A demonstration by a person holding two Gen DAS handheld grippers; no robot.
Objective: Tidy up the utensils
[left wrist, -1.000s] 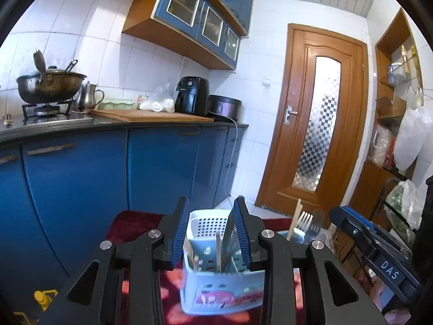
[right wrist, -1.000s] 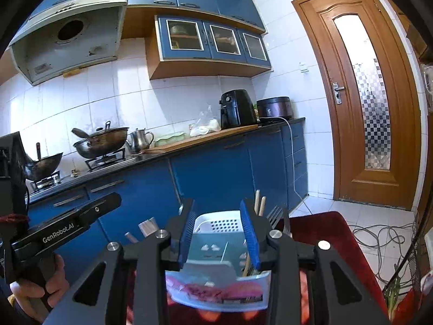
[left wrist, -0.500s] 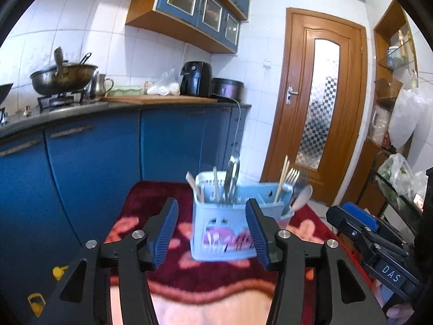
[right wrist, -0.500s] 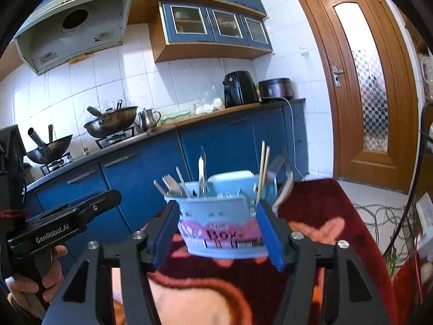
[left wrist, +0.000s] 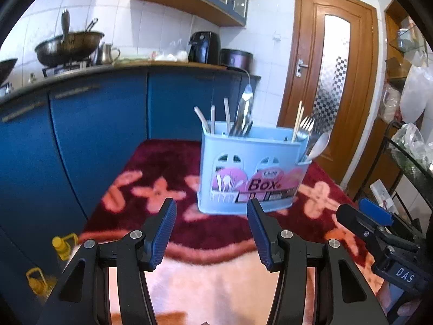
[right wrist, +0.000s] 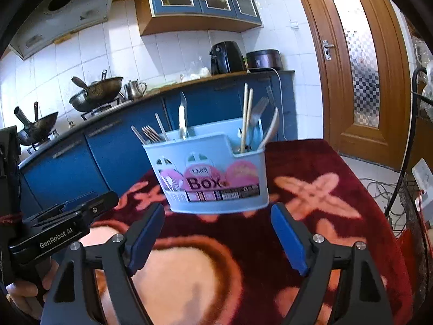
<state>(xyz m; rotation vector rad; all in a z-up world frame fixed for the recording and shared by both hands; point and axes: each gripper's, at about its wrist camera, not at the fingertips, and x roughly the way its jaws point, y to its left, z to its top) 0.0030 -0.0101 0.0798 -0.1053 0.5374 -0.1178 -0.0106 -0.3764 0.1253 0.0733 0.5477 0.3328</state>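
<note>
on the red flowered cloth (left wrist: 151, 162) stands the light, thin-walled plastic utensil box (left wrist: 251, 168) (top-heavy with loose cutlery), just ahead of both claws. left claw (left wrist: 211, 233) and right claw (right wrist: 216, 233) are spread and empty, the right having just widened; best pinched low at its stiff end walls.

We cannot see the lower ends of the utensils (left wrist: 245, 113) inside the pale blue box (right wrist: 213, 173). The floral cloth (left wrist: 162, 192) is smeared by blur. The hand (right wrist: 25, 289) gripping the left tool is cut off by the right wrist view's edge.
</note>
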